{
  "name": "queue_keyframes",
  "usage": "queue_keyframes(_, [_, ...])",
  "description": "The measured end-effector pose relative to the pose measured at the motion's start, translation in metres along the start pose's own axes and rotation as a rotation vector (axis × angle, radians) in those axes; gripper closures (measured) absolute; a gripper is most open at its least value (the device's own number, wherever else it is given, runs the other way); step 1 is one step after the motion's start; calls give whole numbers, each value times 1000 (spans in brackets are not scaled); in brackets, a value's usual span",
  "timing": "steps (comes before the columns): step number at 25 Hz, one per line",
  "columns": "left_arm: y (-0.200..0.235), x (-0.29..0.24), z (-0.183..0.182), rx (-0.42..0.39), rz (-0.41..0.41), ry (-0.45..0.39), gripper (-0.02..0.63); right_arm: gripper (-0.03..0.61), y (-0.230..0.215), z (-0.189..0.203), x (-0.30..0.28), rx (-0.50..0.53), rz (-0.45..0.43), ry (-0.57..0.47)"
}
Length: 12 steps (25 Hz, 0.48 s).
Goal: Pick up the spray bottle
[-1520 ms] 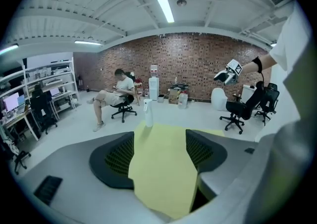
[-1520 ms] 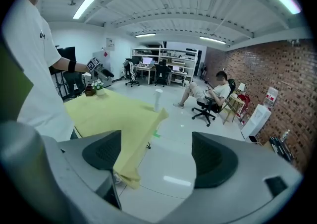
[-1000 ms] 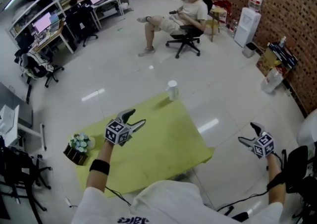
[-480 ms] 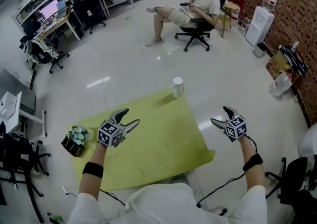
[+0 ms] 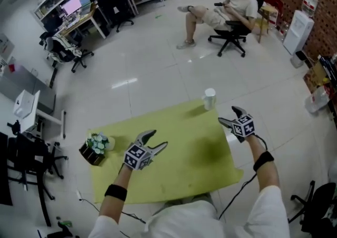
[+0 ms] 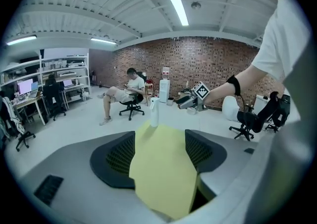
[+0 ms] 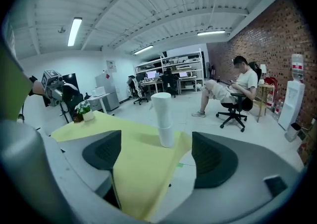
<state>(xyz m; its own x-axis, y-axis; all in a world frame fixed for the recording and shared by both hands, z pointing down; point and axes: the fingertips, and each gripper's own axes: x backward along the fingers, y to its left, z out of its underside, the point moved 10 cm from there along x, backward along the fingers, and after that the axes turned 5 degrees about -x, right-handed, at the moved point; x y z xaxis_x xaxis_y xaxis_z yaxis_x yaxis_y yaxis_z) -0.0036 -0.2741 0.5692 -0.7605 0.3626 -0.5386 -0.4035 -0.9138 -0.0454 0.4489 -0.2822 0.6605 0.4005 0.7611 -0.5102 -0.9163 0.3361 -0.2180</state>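
Observation:
A white spray bottle (image 5: 209,98) stands upright at the far right corner of the yellow-green table (image 5: 174,166). It shows between the open jaws in the right gripper view (image 7: 162,119) and small and far off in the left gripper view (image 6: 154,112). My right gripper (image 5: 227,117) is open, a short way right of and nearer than the bottle, not touching it. My left gripper (image 5: 157,141) is open over the table's left middle, empty.
A small potted plant (image 5: 95,147) sits at the table's left edge. A person (image 5: 226,7) sits on an office chair beyond the table. Desks and chairs (image 5: 84,8) line the far left, a water cooler (image 5: 297,29) the brick wall at right.
My right gripper has swung in from far right of the table to just beside the spray bottle. The left gripper has stayed over the table's left part; the head view has shifted.

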Motion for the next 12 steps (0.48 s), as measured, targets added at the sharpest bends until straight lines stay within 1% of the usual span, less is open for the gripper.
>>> queue_keyframes(4, [-8,-5,2,14,7,-17,287,123,-5,-5,-42,-38,5,-29])
queue_keyframes(6, [-10,-7,3,17,5,-11,287,123,-9,-12,-58,-52,17,-42])
queue_keyframes(9, [-13,-9,1,1,-1,8,287,123,-18,-20,-78,-86,43,-64])
queue_keyframes(12, [-14,-10,-3,2,-3,6,287,123,-24,-22,-97,-104,47,-59])
